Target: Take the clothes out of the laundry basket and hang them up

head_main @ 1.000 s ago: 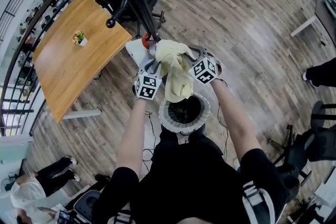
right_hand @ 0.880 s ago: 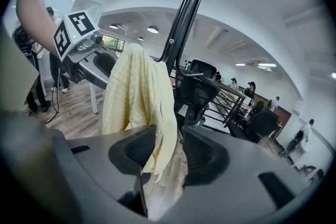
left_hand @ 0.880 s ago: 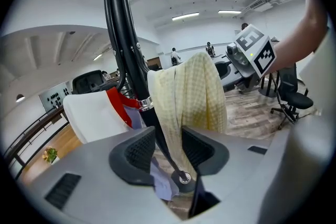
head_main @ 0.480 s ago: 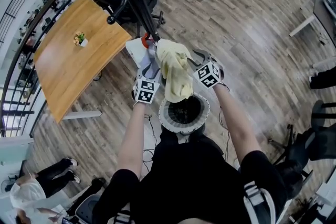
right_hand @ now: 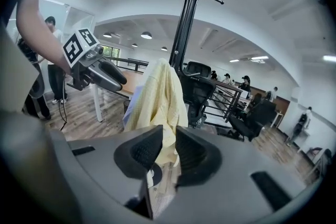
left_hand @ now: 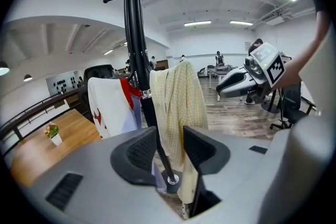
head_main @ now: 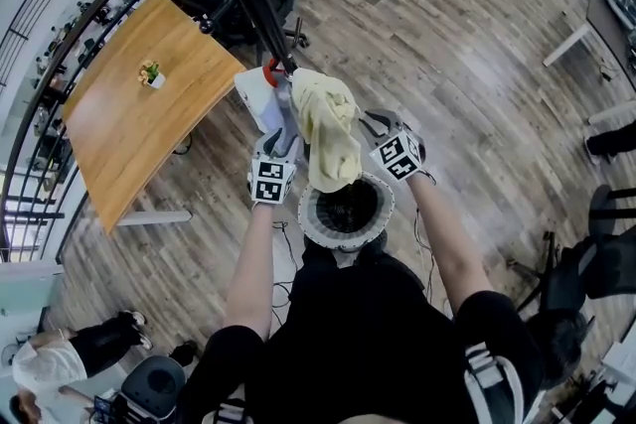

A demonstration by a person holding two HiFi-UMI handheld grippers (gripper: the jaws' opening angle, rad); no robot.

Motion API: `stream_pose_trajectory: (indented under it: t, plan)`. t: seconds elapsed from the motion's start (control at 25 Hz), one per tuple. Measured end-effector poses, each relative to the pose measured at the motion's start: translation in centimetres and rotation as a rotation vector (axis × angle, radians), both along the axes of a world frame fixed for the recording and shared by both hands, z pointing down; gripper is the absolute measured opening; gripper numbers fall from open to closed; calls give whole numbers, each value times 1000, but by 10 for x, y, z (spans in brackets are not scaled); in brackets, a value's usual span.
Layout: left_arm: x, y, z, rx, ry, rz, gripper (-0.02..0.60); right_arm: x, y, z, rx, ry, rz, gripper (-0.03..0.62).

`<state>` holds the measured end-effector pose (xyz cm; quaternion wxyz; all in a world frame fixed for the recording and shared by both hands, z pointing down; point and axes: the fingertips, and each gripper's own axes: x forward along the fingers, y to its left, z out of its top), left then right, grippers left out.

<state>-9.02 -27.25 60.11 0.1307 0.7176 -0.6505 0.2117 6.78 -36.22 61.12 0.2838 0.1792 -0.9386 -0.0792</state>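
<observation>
Left fingers: I am watching the left gripper (left_hand: 169, 136) with its fingers (left_hand: 140, 152) standing released. They have just been opening, and nothing is lying between them.

Right fingers: the right gripper (right_hand: 168, 136) is showing only a narrow gap between its fingers (right_hand: 146, 153). They have just been closing, but they are pressing on nothing.

Laundry basket: the round, ribbed, pale basket (head_main: 318, 231) is sitting below and behind both sets of fingertips, close to my operator's body. Its inside is looking dark, and I cannot tell what is lying in it.

Yellow garment: the cloth (head_main: 326, 129) is hanging just beyond the fingertips, between the two grippers and apart from both. It is showing pale yellow with a fine checked weave. It is bunching at the top where it is draping over the rack, then falling in long loose folds to a hem near the rack's foot.

Coat rack: the black pole (left_hand: 135, 44) is rising straight beyond the left fingers, just to the left of the yellow cloth, with curved hooks spreading at its top.

White garment: a white piece with red trim (left_hand: 107, 107) is hanging on the far left side of the pole.

Wooden table: the table (head_main: 129, 104) is standing well beyond the left fingers and carrying a small potted plant (head_main: 150, 72).
</observation>
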Motion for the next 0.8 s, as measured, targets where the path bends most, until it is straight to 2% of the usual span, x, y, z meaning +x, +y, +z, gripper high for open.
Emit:
stream_pose_trajectory:
  t: [0.12,0.2,0.36,0.8]
  plan:
    - [6,14,-2,15,19,-14,147,9,15,3,-17,-12,-10,43]
    - [10,24,-4,31,26,-25,99,16,24,1,-33,-27,-12,8]
    - [15,44,-6,57,39,-57,40,29,41,-5,-51,-47,-23,8]
    - [38,78,-15,98,46,-80,25,55,72,-9,-84,-93,-31,8]
